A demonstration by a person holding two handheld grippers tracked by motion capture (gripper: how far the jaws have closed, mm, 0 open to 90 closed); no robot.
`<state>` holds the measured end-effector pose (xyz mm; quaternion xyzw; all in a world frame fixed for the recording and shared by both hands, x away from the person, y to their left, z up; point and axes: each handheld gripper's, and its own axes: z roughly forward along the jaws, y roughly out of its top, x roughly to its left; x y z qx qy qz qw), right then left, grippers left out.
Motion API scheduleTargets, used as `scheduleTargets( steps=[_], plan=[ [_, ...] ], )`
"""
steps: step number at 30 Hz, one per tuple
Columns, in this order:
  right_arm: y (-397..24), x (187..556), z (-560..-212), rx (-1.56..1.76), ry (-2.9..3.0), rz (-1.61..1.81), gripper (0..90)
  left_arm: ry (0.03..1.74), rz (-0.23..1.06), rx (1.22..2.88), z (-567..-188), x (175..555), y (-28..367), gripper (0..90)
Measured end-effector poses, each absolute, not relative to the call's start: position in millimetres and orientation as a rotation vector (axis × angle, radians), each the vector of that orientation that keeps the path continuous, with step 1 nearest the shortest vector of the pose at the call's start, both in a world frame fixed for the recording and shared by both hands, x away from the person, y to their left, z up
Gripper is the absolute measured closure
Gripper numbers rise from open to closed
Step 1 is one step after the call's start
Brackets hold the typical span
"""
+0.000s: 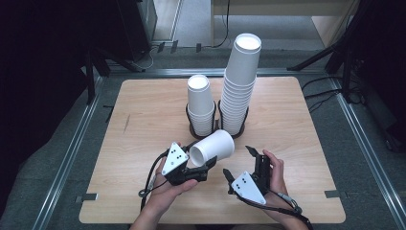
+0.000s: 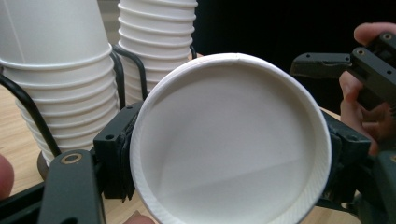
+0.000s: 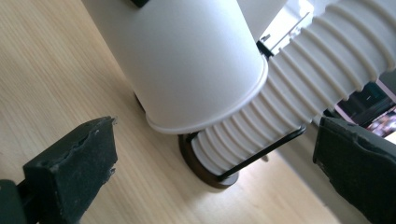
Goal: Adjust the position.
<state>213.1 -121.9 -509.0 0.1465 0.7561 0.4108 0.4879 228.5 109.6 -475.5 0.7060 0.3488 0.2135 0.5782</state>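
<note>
Left claw (image 1: pixel 209 163) clamps paper cup (image 1: pixel 213 148) on side, mouth toward camera, likely for stacking on cup stacks (image 1: pixel 239 91) ahead. Right claw (image 1: pixel 238 162) wide, empty, beside cup.

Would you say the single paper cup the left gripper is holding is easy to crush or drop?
Probably easy to crush: the paper cup looks thin-walled, and the left gripper pinches it at the rim. It seems light. Set down on its side, its round body would likely roll on the table.

A light wooden table (image 1: pixel 143 110) with rounded corners stands on grey carpet (image 1: pixel 378 191). Metal floor rails (image 1: pixel 72 148) run along its left, right and far sides. Beyond the table's far edge stand dark stand legs (image 1: pixel 316 60) and pale wooden furniture (image 1: pixel 287 9); lighting is even.
</note>
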Motion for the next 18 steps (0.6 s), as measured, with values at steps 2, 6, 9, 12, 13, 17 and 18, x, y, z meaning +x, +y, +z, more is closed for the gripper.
scheduleTargets(
  steps=[2,6,9,12,13,17,18],
  plan=[
    [-122.9,213.8,-508.4,0.419,1.853,1.03,0.0,0.811,0.508,1.647,-476.6,228.5,110.0,23.1],
    [-125.4,215.9,-505.1,0.515,1.833,1.077,0.0,0.808,0.509,1.624,-477.6,228.9,111.0,23.2],
    [-128.3,216.8,-500.4,0.586,1.818,1.147,0.3,0.804,0.515,1.591,-478.5,228.1,111.6,23.1],
    [-130.0,217.1,-496.2,0.66,1.804,1.216,1.5,0.819,0.516,1.559,-478.6,228.7,112.8,22.9],
    [-131.0,217.7,-494.6,0.701,1.791,1.232,2.6,0.821,0.517,1.555,-478.6,228.8,113.6,22.9],
    [-136.0,219.7,-490.1,0.828,1.746,1.305,6.8,0.819,0.543,1.538,-479.6,229.2,115.4,22.9],
    [-137.1,220.3,-489.6,0.837,1.741,1.311,6.9,0.817,0.544,1.532,-479.9,229.2,115.7,22.9]
  ],
)
